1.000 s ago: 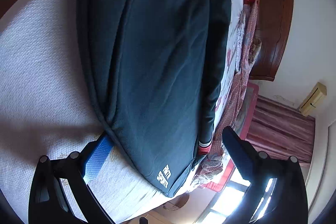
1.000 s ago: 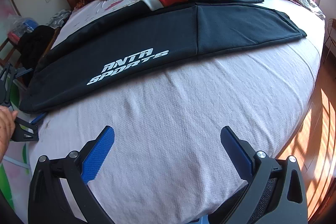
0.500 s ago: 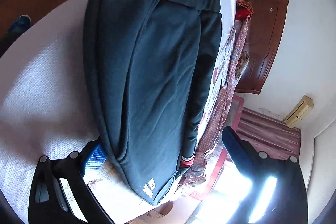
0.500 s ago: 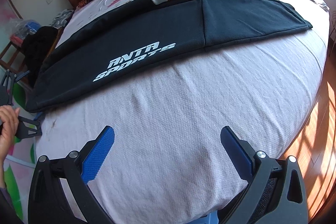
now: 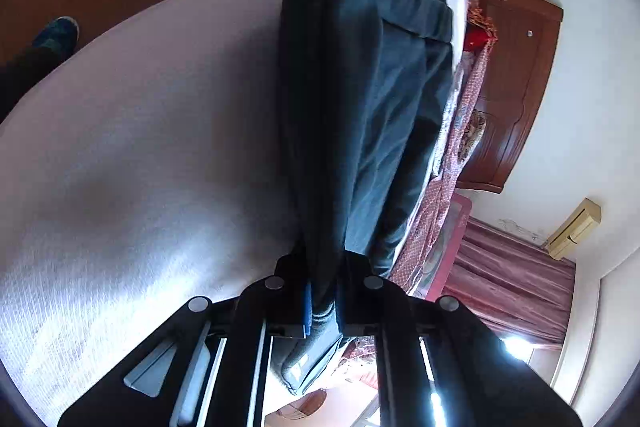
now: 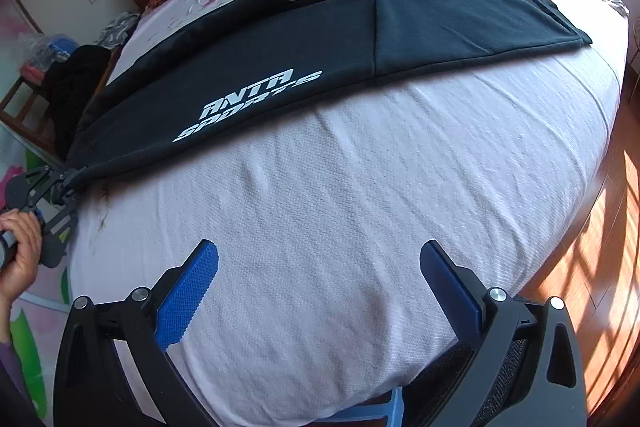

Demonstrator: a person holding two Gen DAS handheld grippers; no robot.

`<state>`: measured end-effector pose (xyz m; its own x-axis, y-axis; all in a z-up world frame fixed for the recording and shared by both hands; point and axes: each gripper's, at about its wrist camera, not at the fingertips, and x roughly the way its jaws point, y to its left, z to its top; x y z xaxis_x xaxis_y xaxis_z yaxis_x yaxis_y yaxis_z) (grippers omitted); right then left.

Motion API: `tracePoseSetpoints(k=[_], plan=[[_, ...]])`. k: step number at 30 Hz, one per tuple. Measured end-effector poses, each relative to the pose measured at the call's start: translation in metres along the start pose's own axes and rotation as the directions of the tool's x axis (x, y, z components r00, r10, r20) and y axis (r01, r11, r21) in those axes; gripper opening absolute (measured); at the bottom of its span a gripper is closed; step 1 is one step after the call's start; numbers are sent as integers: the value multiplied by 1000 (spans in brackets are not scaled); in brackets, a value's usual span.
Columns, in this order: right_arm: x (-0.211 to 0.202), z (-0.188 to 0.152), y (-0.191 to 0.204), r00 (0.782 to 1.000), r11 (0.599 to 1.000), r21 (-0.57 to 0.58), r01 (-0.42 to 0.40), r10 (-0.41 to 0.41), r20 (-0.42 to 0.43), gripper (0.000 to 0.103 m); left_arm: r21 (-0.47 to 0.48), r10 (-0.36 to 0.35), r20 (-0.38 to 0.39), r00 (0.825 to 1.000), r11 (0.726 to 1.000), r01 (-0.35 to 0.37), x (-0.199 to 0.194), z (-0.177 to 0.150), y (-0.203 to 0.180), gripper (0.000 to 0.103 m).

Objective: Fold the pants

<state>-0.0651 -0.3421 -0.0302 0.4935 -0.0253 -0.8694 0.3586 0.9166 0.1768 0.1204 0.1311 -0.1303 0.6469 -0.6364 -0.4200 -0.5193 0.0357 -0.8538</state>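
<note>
Dark navy sweatpants (image 6: 280, 67), printed lettering: flat on white-sheeted bed (image 6: 360, 207). Your left claw (image 5: 322, 301) clenched on their corner; your right claw (image 6: 318, 281) released, above bare sheet beside them.

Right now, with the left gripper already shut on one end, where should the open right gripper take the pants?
Probably the far hem corner of the pants: it lies flat by the bed edge. Slide one of the right gripper's jaws under from the near side.

The left wrist view is looking close along the pants (image 5: 360, 115); the right is facing them across the bed (image 6: 360, 219) from farther off.
</note>
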Motion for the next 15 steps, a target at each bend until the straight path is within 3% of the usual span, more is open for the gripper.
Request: tracePoseSetpoints(k=[2, 4, 5, 6, 8, 11, 13, 15], plan=[[-13, 8, -33, 1000, 994, 108, 5, -8, 30, 100, 17, -57, -14, 998, 998, 57, -9, -5, -9, 7], [-11, 20, -68, 986, 946, 278, -166, 168, 16, 100, 35, -100, -37, 994, 994, 101, -16, -9, -20, 7], [-7, 25, -85, 963, 886, 385, -258, 269, 27, 100, 45, -112, -43, 993, 993, 113, -19, -11, -26, 7], [0, 31, -103, 930, 802, 491, -341, 364, 52, 100, 50, -124, -51, 991, 991, 127, -21, -12, -32, 7], [15, 45, -121, 879, 678, 602, -423, 468, 91, 100, 55, -144, -65, 987, 987, 148, -25, -14, -42, 7], [32, 66, -117, 836, 609, 632, -480, 536, 118, 100, 77, -153, -80, 985, 984, 159, -28, -16, -56, 7], [47, 72, -102, 781, 538, 657, -528, 611, 128, 96, 76, -159, -93, 983, 983, 166, -29, -17, -60, 7], [60, 75, -83, 745, 499, 685, -531, 660, 97, 91, 91, -155, -91, 984, 982, 163, -27, -20, -68, 7]])
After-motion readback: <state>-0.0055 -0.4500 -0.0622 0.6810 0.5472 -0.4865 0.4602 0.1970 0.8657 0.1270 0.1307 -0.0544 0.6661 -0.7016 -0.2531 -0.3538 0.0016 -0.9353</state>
